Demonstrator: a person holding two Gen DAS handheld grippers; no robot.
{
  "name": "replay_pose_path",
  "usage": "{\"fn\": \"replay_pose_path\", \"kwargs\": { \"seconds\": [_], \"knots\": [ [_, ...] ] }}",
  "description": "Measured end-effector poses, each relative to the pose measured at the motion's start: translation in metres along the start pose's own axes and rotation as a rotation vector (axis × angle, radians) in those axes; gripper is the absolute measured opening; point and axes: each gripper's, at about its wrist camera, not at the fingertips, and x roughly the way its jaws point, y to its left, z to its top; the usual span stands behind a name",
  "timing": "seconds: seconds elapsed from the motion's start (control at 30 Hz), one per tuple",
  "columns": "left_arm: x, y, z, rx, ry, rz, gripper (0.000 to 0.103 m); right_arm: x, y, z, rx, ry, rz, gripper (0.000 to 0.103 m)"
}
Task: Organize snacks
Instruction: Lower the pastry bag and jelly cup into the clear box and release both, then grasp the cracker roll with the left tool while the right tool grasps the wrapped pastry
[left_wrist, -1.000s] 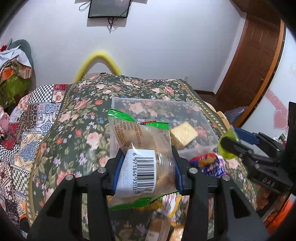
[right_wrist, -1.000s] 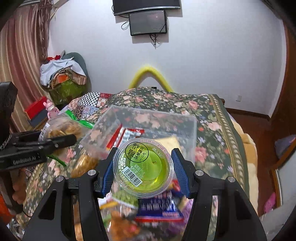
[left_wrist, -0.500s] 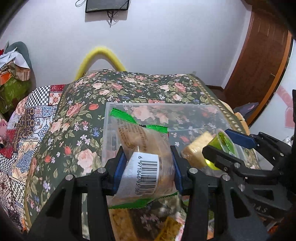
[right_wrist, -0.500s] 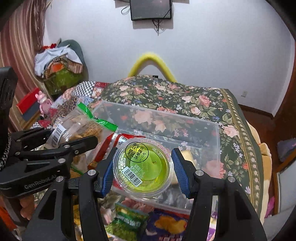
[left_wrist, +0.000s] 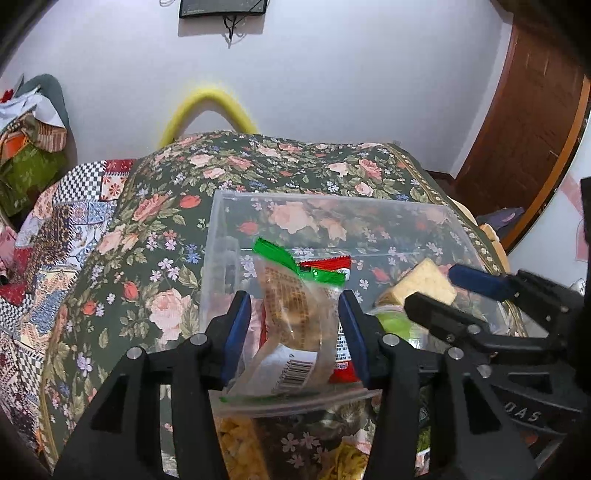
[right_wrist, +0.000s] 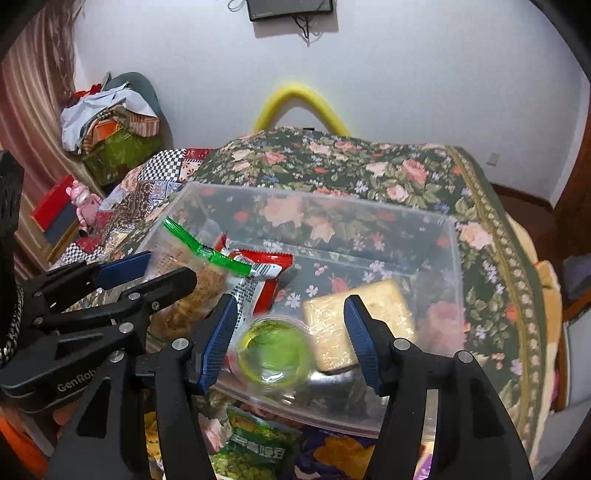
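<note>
left gripper (left_wrist: 293, 332) spread around clear green-edged biscuit packet (left_wrist: 291, 317) | right gripper (right_wrist: 290, 338) spread above blurred green jelly cup (right_wrist: 273, 349) | inside clear plastic bin (right_wrist: 317, 201)

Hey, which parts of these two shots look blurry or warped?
Right wrist view: the green jelly cup between the open fingers of the right gripper is smeared by motion blur, while the cracker pack stays sharp. Left wrist view: the clear-wrapped snack is slightly soft. Both views: fisheye bends the door and walls, and the corners are dark.
</note>
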Motion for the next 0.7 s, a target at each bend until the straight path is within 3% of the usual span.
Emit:
{"fn": "replay_pose_path", "kwargs": {
  "seconds": [0.33,0.7],
  "knots": [
    [-0.067,-0.009,-0.013,0.061,-0.053,0.012,0.061,-0.07,0.004,-0.017,-0.034,-0.091,-0.008,0.063],
    [-0.137,-0.016,-0.078,0.114,-0.028,0.003,0.066,-0.115,0.027,-0.081,-0.044,-0.072,0.008,0.07]
  ]
}}
